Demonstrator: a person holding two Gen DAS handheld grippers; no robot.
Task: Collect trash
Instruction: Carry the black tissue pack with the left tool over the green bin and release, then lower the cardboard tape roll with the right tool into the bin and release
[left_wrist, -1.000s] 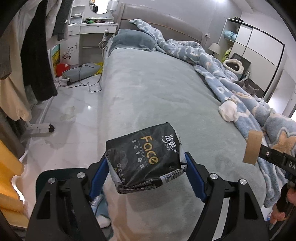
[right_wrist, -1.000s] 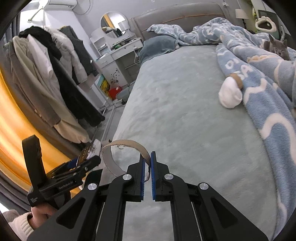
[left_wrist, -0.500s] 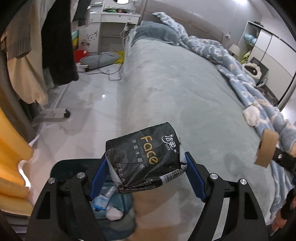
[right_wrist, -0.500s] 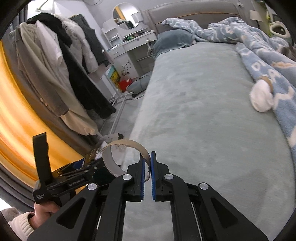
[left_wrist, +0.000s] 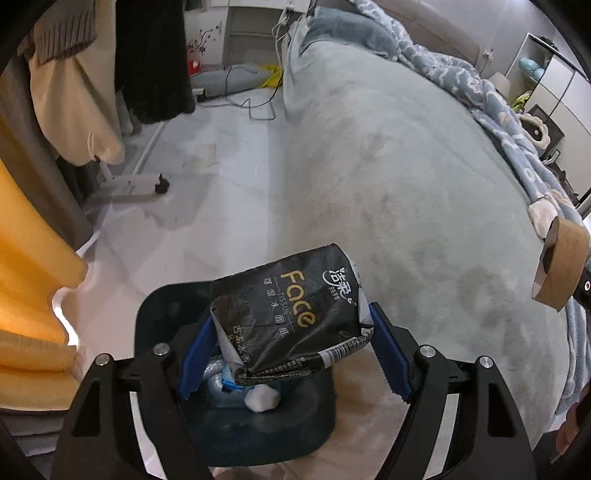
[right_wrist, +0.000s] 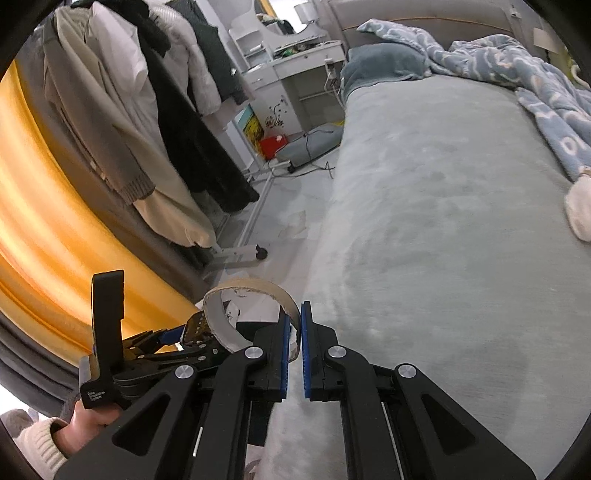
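My left gripper (left_wrist: 291, 345) is shut on a black tissue pack (left_wrist: 286, 317) printed "Face", with a blue pad pressing each side. It hangs over a dark bin (left_wrist: 236, 417) on the floor at the foot of the bed; a white wad (left_wrist: 261, 398) and a blue wrapper lie inside. My right gripper (right_wrist: 294, 345) is shut on the wall of a brown cardboard tape core (right_wrist: 243, 306), which curls up and left from the pads. The same cardboard tape core (left_wrist: 561, 264) shows at the right edge of the left wrist view. The left gripper (right_wrist: 162, 350) appears low left in the right wrist view.
A grey-green bed (left_wrist: 406, 166) fills the right side, with a blue patterned blanket (left_wrist: 491, 110) along its far edge. Coats hang on a rack (right_wrist: 155, 122) at the left, its wheeled foot (left_wrist: 144, 184) on the pale floor. Orange curtain (left_wrist: 26, 266) at left. Cables and a cushion lie near the white desk (right_wrist: 295, 62).
Both grippers have swung left off the bed toward the floor. The bin has come into full view under the tissue pack. Both grips are unchanged.
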